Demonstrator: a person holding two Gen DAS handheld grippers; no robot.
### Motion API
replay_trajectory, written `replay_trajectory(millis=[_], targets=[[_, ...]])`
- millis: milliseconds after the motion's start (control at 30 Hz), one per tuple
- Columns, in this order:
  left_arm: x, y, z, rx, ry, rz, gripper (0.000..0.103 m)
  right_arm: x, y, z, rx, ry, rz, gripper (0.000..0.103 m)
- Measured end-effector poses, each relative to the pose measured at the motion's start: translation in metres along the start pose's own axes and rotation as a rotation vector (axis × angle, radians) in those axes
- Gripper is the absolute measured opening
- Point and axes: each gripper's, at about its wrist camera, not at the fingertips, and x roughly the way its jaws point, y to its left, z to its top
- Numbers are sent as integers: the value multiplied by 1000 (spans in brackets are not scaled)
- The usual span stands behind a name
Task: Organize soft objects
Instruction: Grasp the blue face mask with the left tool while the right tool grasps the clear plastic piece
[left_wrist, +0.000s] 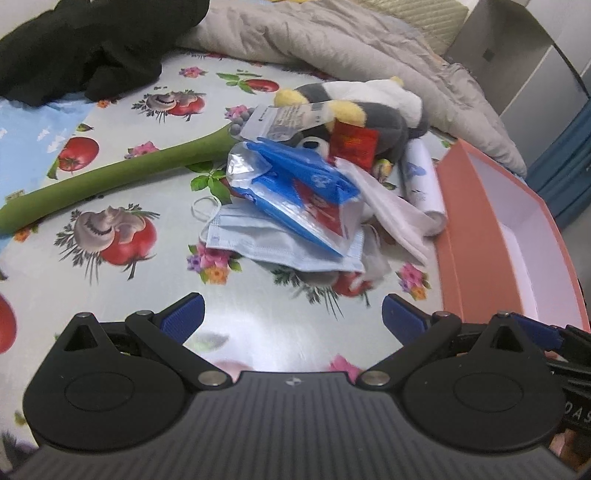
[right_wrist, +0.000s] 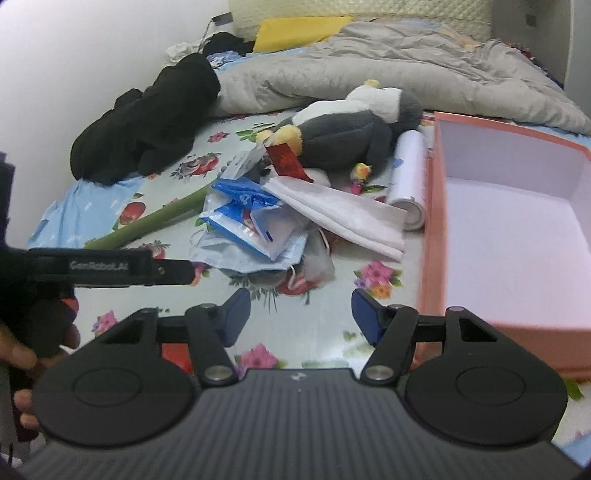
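A pile of soft things lies on the flowered sheet (left_wrist: 122, 122). It holds a grey, white and yellow plush toy (left_wrist: 373, 107) (right_wrist: 343, 136), a blue and red plastic packet (left_wrist: 303, 188) (right_wrist: 243, 218), a light blue face mask (left_wrist: 280, 247) (right_wrist: 236, 254), a white folded cloth (left_wrist: 391, 206) (right_wrist: 340, 210) and a white roll (left_wrist: 424, 181) (right_wrist: 408, 173). A green foam stick (left_wrist: 110, 181) (right_wrist: 147, 221) lies left of the pile. An open pink box (left_wrist: 491, 229) (right_wrist: 517, 236) stands at the right, empty. My left gripper (left_wrist: 291, 314) and right gripper (right_wrist: 301, 314) are open and empty, short of the pile.
A black garment (left_wrist: 92, 48) (right_wrist: 147, 122) lies at the back left. A crumpled grey quilt (left_wrist: 351, 44) (right_wrist: 388, 74) lies behind the pile. The left gripper's body (right_wrist: 110, 267) and the hand holding it show at the left of the right wrist view.
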Motion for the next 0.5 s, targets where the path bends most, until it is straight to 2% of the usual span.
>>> replay_trajectory(millis=[167, 300, 500], targets=[[33, 8, 21, 31, 15, 20, 103, 40, -6, 11, 11, 24, 1, 64], [60, 13, 34, 46, 46, 5, 103, 68, -7, 19, -23, 38, -34, 63], [97, 17, 50, 59, 67, -8, 103, 112, -19, 26, 34, 104, -61, 62]])
